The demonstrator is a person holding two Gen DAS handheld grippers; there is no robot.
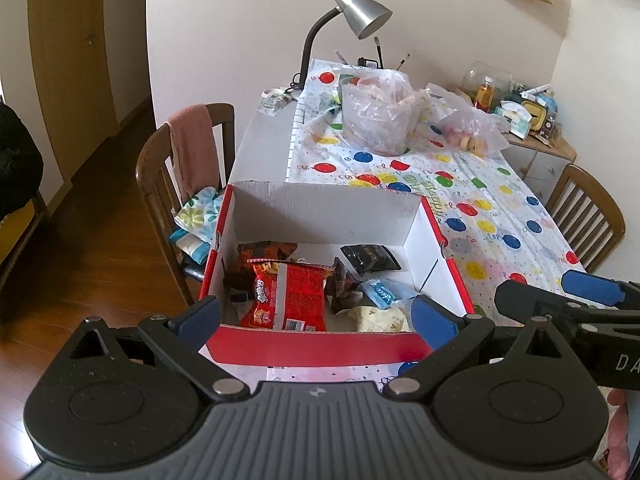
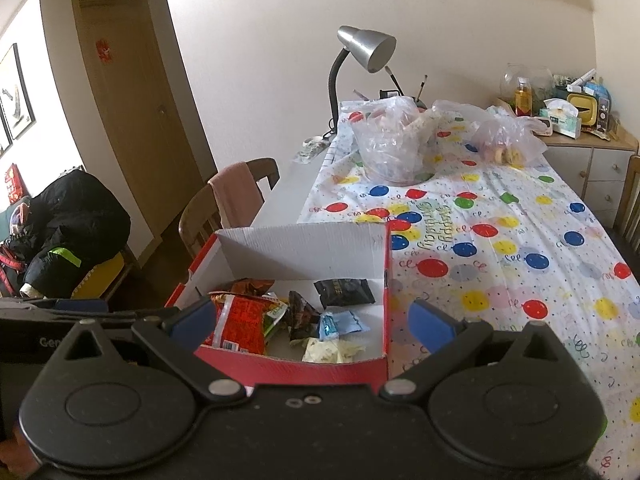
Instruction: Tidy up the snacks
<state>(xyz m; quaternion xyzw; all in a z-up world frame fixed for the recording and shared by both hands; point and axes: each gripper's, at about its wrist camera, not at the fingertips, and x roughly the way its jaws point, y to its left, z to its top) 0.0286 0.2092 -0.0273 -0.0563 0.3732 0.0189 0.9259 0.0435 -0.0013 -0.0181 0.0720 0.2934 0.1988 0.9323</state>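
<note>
Both my grippers, left and right, gape wide, empty, over the red-and-white cardboard box of snack packets on the balloon-print tablecloth; only right view catches the black coat.

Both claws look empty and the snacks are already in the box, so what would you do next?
Probably lift both claws away. The left claw and right claw are open, holding nothing, and the packets, like the red one, already lie inside the box.
</note>
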